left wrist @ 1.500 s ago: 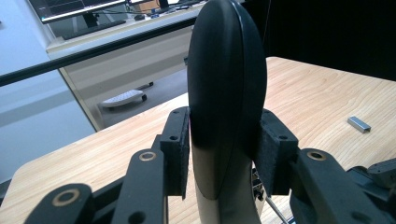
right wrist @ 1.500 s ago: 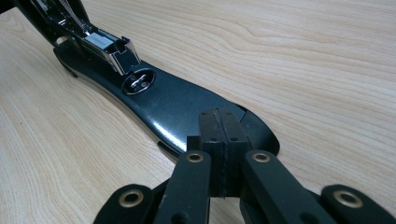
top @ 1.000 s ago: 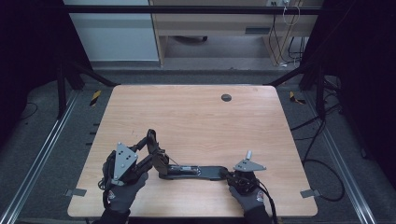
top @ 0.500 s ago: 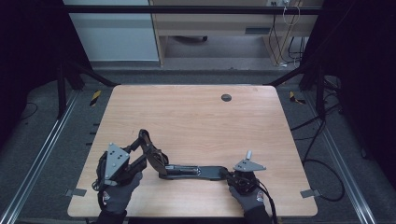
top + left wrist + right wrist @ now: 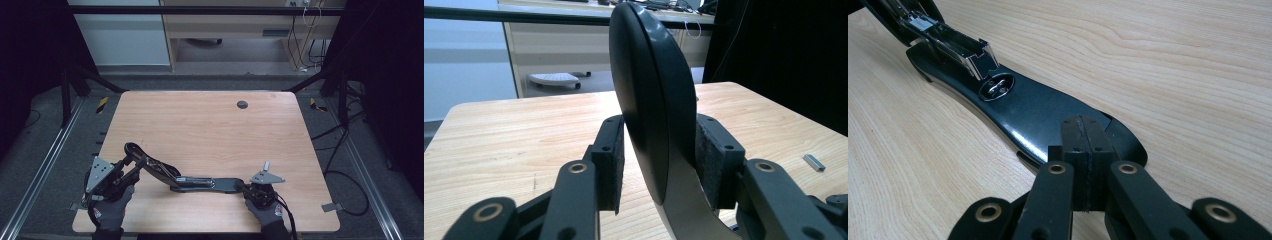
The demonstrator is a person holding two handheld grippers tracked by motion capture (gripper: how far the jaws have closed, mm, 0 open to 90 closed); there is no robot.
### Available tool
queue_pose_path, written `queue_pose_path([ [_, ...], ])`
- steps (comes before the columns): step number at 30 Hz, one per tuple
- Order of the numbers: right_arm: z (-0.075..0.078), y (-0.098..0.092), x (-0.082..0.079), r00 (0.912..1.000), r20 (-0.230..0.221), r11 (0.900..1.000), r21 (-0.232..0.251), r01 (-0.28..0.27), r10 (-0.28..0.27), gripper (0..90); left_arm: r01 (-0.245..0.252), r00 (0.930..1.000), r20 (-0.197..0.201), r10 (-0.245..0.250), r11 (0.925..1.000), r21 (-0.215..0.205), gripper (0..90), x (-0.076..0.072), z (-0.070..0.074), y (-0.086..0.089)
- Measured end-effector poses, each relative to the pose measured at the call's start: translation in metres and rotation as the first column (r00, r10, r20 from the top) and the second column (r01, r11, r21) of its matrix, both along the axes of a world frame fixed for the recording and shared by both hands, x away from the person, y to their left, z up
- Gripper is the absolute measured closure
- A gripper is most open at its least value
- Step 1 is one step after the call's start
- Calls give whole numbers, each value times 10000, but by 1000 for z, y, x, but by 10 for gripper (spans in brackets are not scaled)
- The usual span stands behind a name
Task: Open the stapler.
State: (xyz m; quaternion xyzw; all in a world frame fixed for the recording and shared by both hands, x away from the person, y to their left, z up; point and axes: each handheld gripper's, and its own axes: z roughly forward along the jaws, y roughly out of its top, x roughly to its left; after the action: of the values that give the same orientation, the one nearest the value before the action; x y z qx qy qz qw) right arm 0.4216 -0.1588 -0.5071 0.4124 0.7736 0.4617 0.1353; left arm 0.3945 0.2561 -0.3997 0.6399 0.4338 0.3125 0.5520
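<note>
The left gripper [image 5: 134, 166] brackets the raised black top arm [image 5: 651, 100] of an opened stapler [image 5: 200, 182]. Its right pad [image 5: 709, 160] lies against the arm while its left pad [image 5: 616, 160] stands just clear, the jaws having just eased a little wider. The gloved left hand [image 5: 107, 210] comes in low at the near left corner, tilting that arm up and to the left. The right gripper [image 5: 245, 188] is clenched, its pads [image 5: 1083, 150] meeting edge to edge and pressing down on the front end of the stapler's base [image 5: 1028, 110], which lies flat near the front edge of the wooden table [image 5: 210, 130]. The metal staple channel [image 5: 955, 45] lies exposed above the base. A small strip of staples [image 5: 814, 162] rests on the tabletop nearby. Grey floor, cables and a light cabinet lie beyond.
</note>
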Motion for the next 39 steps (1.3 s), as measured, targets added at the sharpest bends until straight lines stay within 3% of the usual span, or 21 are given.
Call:
queue_pose_path([
  [5, 0, 0, 0, 10000, 11, 10000, 14, -6, 6, 900, 30, 9999, 96, -30, 10000, -4, 569, 0, -3, 4],
  [13, 0, 0, 0, 10000, 48, 10000, -1, -23, 23, 900, -108, 9999, -100, 105, 9995, -307, 558, 1, -9, 14],
  [28, -1, 0, -1, 9999, 109, 10000, 17, 24, -24, 900, -293, 9996, 51, 293, 9996, -44, 540, -1, -11, 14],
  [39, 0, 1, -1, 9999, 155, 9999, -120, 79, -77, 891, -499, 9987, 35, 499, 9986, 171, 394, -1, 0, 17],
])
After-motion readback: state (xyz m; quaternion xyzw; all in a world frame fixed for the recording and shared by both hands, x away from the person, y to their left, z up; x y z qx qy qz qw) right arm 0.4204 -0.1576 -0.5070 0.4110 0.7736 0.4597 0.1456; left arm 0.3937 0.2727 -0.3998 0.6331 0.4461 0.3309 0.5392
